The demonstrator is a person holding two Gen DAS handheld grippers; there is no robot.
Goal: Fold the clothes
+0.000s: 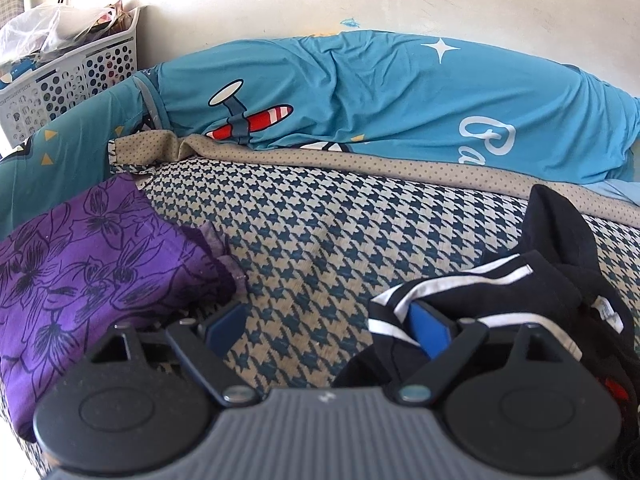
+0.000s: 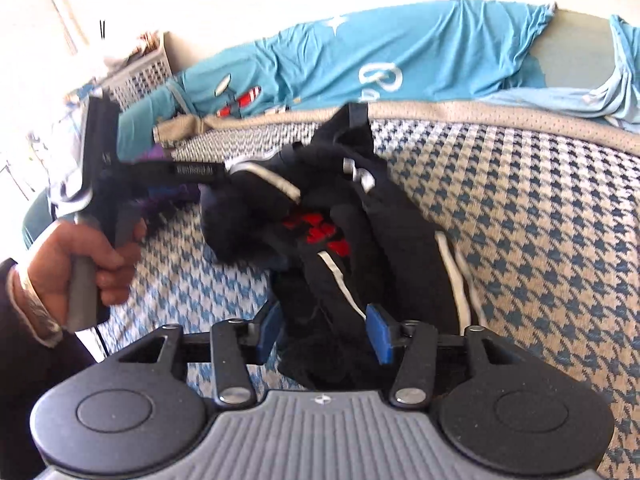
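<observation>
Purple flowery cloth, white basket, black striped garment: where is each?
Purple flowery cloth [image 1: 92, 256]: left wrist view, middle of its printed face.
White basket [image 1: 68, 80]: left wrist view, perforated side wall.
Black striped garment [image 2: 344, 248]: right wrist view, crumpled middle.

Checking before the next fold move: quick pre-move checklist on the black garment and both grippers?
1. Black garment on the mat, in reach: ok.
2. Garment flat: not ok, bunched.
3. Right gripper around fabric: ok; firm pinch: cannot tell.
4. Left gripper wide open: ok; one pad against the striped edge, nothing held.
5. Purple garment apart from the black one: ok.
</observation>
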